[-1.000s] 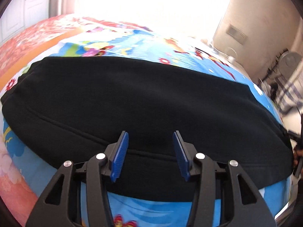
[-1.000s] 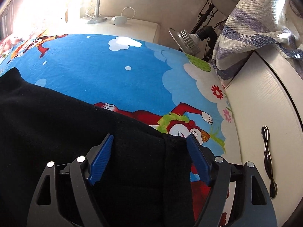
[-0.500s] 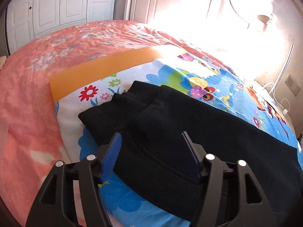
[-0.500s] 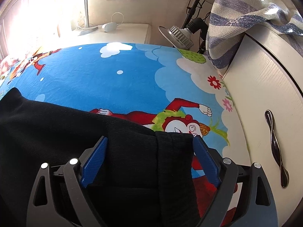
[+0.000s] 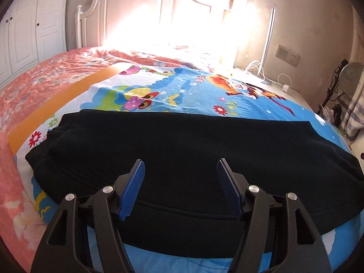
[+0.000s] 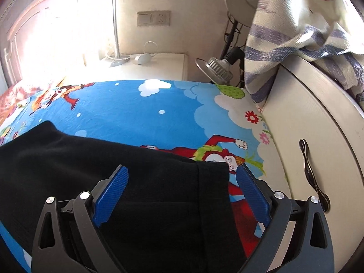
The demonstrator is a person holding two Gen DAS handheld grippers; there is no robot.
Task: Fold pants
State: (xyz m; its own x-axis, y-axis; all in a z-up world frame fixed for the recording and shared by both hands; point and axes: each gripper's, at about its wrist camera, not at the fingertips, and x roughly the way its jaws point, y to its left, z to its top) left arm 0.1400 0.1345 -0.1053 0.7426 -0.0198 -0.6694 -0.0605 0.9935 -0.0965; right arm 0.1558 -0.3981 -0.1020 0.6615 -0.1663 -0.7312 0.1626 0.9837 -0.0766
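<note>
Black pants lie flat in a long band across the cartoon-print sheet on the bed. My left gripper is open and empty, just above the near edge of the pants around their middle. In the right wrist view the pants' right end with its cuff band lies between the fingers of my right gripper, which is wide open and holds nothing. I cannot tell if the fingertips touch the cloth.
A pink floral bedspread and an orange strip lie to the left. A headboard stands behind. A white cabinet with a handle borders the bed on the right, with a striped cloth, a fan and a nightstand.
My left gripper swung left to the pants' left end, then back toward the middle. My right gripper stayed over the cuff end and opened a little wider.
</note>
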